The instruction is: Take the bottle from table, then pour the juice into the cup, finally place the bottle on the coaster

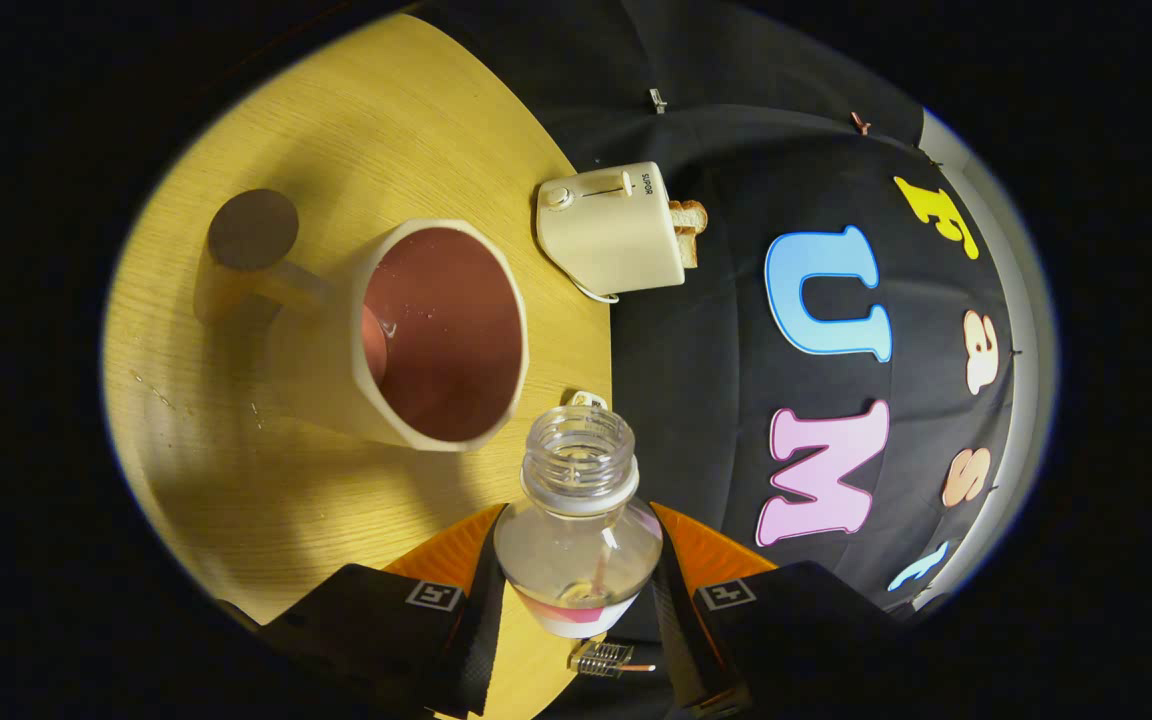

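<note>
My gripper [578, 560] is shut on a clear, uncapped plastic bottle [579, 500], one finger pressing each side of its shoulder. The whole view is rolled sideways, so the bottle is tipped over and its open mouth points toward the cup. The cup [436, 335] is cream outside and reddish-brown inside, just ahead of the bottle's mouth on the wooden table [266, 480]. A little liquid glints inside the cup near its wall. A round dark brown coaster [252, 229] lies on the table beyond the cup's handle.
A cream toaster [614, 228] with a slice of toast in it stands on the table beyond the cup, near the black cloth wall. A few small drops lie on the wood beside the cup.
</note>
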A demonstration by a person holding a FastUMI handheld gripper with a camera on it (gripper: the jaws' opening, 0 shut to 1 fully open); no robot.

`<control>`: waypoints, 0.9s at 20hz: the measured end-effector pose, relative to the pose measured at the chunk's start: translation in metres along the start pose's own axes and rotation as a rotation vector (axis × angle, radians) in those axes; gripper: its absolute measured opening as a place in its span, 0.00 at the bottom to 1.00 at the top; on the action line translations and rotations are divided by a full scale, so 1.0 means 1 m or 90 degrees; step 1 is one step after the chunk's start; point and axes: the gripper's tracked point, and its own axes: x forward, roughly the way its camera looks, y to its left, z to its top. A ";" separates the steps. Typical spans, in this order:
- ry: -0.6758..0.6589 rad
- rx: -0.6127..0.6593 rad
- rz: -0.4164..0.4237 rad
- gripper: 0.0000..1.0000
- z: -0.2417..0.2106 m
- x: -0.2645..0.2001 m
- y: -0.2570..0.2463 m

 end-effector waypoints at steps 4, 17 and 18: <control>-0.018 -0.058 -0.011 0.70 0.008 0.006 -0.010; -0.058 -0.204 -0.021 0.70 0.025 0.014 -0.011; -0.062 -0.214 -0.023 0.70 0.026 0.015 -0.012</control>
